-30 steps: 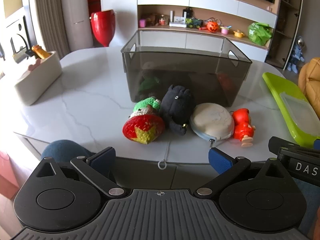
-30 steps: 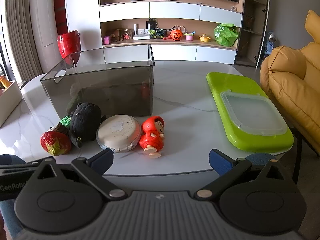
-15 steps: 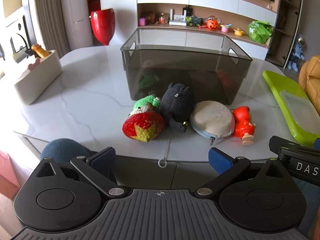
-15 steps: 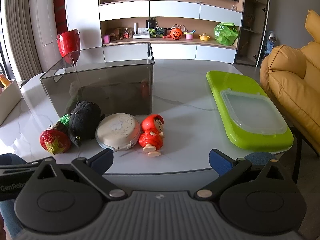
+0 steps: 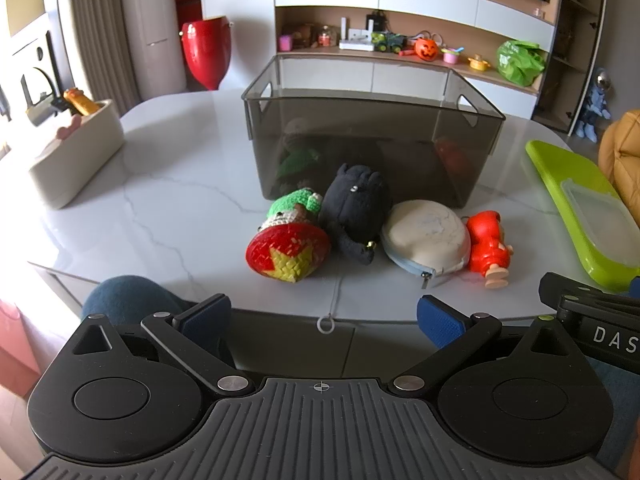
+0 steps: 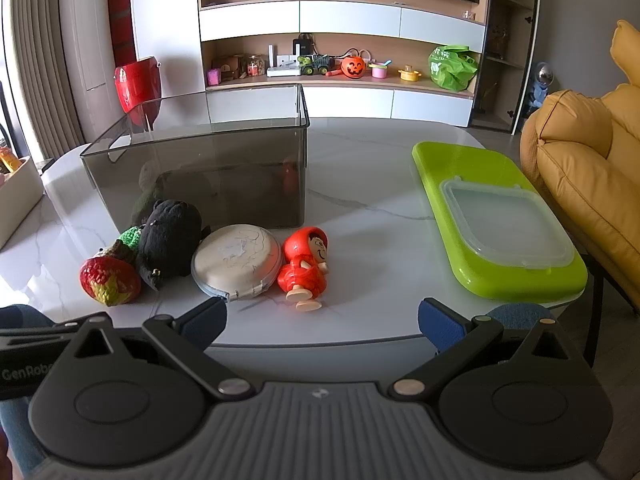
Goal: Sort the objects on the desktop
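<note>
Both grippers hang off the near edge of the surface [image 5: 160,184] — left gripper [image 5: 324,316] and right gripper [image 6: 322,316] jaws spread wide, holding nothing. Four toys sit in a row touching the smoked bin [image 5: 372,140]: crochet doll [image 5: 290,240], black plush [image 5: 354,210], round pouch [image 5: 426,234], red figure [image 6: 306,266]. Plush and doll look soft and light — pinch mid-body. The figure is probably hard plastic, slippery; grip its torso.
</note>
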{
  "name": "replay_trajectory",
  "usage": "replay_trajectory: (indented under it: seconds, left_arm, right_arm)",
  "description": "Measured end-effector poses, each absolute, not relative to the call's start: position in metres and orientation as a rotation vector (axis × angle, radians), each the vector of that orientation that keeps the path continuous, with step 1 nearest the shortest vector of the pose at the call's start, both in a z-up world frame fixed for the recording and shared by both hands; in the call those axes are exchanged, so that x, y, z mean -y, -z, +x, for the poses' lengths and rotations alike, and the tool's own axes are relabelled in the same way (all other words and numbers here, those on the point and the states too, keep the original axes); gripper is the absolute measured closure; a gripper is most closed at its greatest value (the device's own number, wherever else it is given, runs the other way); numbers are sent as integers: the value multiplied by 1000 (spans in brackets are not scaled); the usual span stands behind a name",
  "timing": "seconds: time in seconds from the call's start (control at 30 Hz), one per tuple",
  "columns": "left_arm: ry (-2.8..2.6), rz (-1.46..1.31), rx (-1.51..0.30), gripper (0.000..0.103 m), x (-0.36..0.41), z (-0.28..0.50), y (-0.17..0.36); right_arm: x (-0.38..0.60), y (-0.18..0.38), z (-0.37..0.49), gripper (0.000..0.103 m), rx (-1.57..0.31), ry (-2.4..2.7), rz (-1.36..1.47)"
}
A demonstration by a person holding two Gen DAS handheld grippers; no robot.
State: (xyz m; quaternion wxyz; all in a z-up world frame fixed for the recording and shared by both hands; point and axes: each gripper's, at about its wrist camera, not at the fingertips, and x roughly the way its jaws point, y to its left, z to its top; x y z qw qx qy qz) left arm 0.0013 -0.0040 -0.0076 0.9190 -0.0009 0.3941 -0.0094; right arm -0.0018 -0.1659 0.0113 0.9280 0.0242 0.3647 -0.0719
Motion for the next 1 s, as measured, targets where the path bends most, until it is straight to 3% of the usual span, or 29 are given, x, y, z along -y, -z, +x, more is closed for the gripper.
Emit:
replay_trajectory:
  seconds: [1.0]
  left_arm:
    - [16, 1, -813, 0, 6, -1, 8]
  right_arm:
    - [165, -11, -6, 0, -746, 146, 46]
